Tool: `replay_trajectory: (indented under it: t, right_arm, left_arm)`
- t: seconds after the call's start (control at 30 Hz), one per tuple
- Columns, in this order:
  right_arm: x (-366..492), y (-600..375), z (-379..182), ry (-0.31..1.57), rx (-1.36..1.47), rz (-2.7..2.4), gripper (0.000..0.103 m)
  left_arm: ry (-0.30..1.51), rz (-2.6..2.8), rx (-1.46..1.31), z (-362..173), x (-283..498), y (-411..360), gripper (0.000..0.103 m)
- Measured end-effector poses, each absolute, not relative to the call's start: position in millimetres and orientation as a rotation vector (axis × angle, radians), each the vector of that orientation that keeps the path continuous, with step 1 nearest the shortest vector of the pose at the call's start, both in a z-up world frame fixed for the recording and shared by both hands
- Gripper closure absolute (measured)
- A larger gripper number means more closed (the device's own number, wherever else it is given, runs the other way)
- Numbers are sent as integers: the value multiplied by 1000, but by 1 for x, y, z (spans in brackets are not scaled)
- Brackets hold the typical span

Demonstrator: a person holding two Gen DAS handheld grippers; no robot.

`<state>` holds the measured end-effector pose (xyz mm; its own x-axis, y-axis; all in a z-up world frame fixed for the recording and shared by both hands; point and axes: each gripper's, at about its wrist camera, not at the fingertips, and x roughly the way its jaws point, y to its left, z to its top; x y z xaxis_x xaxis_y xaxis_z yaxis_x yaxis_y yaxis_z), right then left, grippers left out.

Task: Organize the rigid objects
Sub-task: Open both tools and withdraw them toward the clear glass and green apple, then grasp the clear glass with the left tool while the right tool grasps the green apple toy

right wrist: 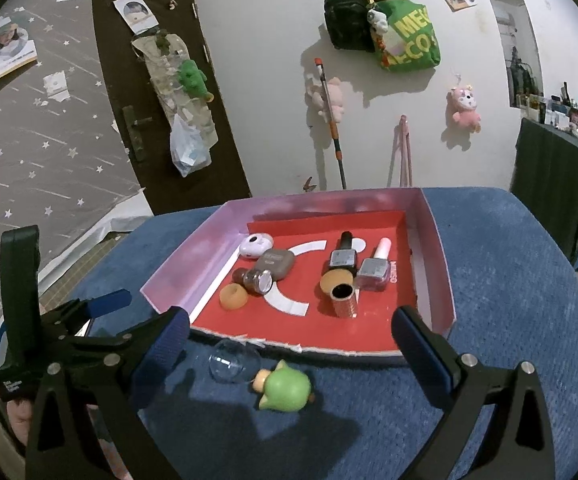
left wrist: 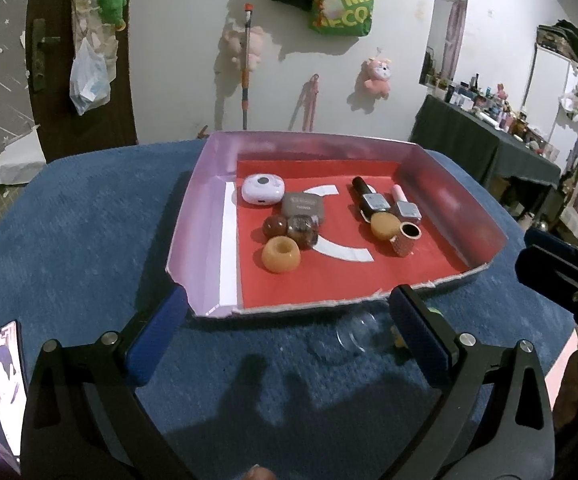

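Note:
A pink-walled tray (left wrist: 449, 196) (right wrist: 193, 256) with a red floor sits on the blue tablecloth. It holds a white case (left wrist: 263, 189), a grey case (left wrist: 304, 207), brown beads, an orange ring (left wrist: 281, 255) (right wrist: 233, 297), two nail-polish bottles (left wrist: 369, 200) (right wrist: 373, 268) and a glittery tube (left wrist: 407, 240) (right wrist: 344, 300). Outside its front edge lie a clear glass dome (right wrist: 235, 364) (left wrist: 355, 332) and a green toy figure (right wrist: 287, 390). My left gripper (left wrist: 285, 340) is open and empty, just in front of the tray. My right gripper (right wrist: 289, 354) is open and empty, straddling the dome and toy.
A phone (left wrist: 5, 380) lies at the table's left edge. The other gripper shows at the right edge of the left wrist view (left wrist: 561, 276) and at the left of the right wrist view (right wrist: 49, 320). A dark cluttered table (left wrist: 489, 148) stands at right.

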<state>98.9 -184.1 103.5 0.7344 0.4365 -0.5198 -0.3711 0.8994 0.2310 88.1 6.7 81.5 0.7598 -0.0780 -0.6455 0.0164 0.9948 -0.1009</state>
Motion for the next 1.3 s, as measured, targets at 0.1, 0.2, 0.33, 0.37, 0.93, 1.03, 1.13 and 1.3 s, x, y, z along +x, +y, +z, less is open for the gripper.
replay_trajectory:
  t: [0.1, 0.2, 0.33, 0.37, 0.93, 1.03, 1.13, 1.3]
  right_arm:
    - [94, -183, 99, 610, 110, 453, 0]
    - [88, -182, 94, 620, 98, 455, 0]
    - [84, -184, 83, 645, 101, 451, 0]
    - [83, -184, 81, 651, 103, 449, 0]
    - [97, -188, 28, 800, 117, 387, 0]
    - [101, -185, 21, 820, 99, 384, 0]
    - [105, -180, 18, 832, 80, 382, 2]
    - [113, -173, 19, 853, 82, 407, 11]
  left_arm:
    - [713, -58, -89, 78, 83, 5, 0]
    - [725, -64, -90, 74, 78, 4, 0]
    - [746, -68, -92, 65, 73, 3, 0]
    - [755, -71, -92, 62, 72, 3, 0]
    - [851, -110, -113, 21, 67, -2, 0]
    - [857, -94, -105, 17, 70, -4, 0]
    - [868, -99, -111, 14, 75, -5, 0]
    - [860, -96, -87, 14, 82, -12, 1]
